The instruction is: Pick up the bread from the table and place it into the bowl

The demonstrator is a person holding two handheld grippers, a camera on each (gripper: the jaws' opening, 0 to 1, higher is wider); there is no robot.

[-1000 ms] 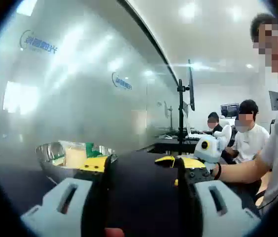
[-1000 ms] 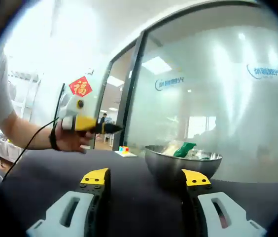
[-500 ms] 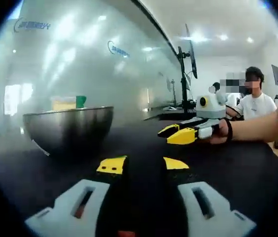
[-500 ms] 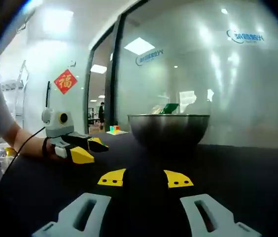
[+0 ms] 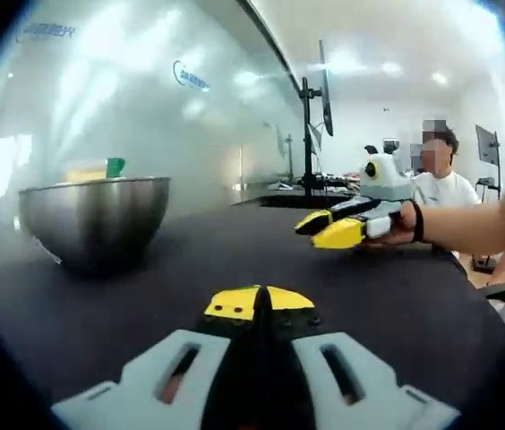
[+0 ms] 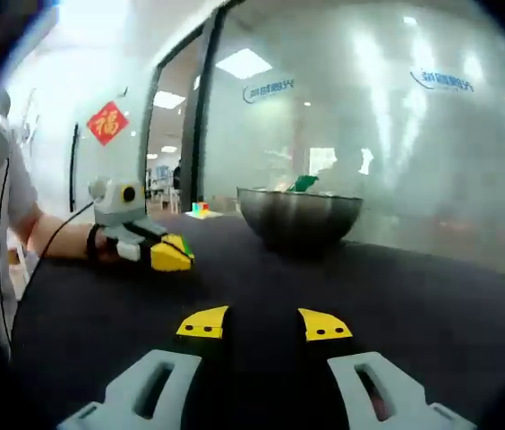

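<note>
Left gripper view shows your left gripper pressed together, holding nothing, low over the dark surface; your right gripper is slightly spread. The bowl stands ahead with something yellowish inside, possibly the bread, so the placing looks done, leaving nothing but to draw back.

Bowl: polished metal, glossy, mirror-like refl.; table: dark, matt, smooth top; left gripper: yellow plastic tips, pale grey matt plastic body; right gripper: same; wall: frosted glass, soft sheen.
</note>
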